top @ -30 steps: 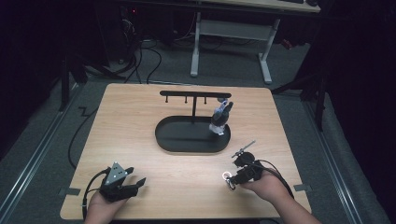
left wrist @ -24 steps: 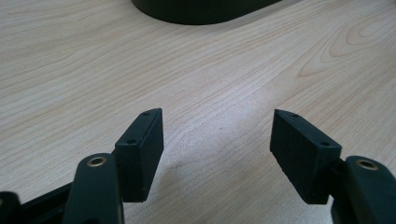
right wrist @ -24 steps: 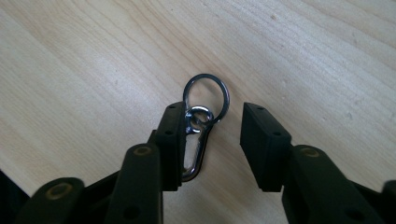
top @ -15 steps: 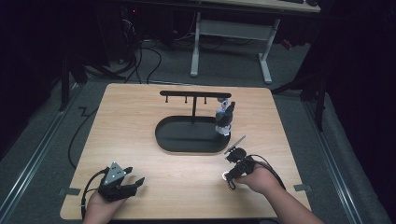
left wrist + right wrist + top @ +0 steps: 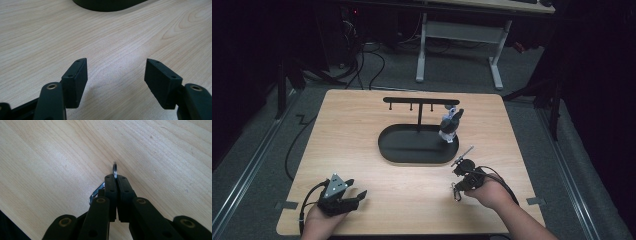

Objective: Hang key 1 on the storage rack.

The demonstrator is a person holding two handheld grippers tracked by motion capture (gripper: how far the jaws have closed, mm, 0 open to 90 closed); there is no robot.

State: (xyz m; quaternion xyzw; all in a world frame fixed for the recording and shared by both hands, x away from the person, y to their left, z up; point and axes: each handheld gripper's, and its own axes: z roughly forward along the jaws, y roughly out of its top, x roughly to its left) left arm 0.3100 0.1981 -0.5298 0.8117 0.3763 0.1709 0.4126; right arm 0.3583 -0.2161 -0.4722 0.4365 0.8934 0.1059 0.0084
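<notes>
My right gripper (image 5: 115,178) has just closed, pinching a thin key ring (image 5: 114,167); it could twist out over the table's (image 5: 362,125) near edge. Left gripper (image 5: 116,75) stays spread, empty.

Key ring (image 5: 114,168) mostly hidden between pads

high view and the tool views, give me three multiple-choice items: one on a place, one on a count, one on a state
1. Where does the black oval tray sit?
A. middle of the table
B. near left corner
C. on the floor

2. How many pegs hang from the stand's crossbar?
A. one
B. three
C. six

3. How are the right tool jaws?
A. wide open, nothing between them
B. shut on a metal key ring
C. shut on a cloth

A: the tray lies mid-table on the wooden table.
B: three short pegs show under the bar.
B: the pads pinch the ring, having just closed.
</notes>
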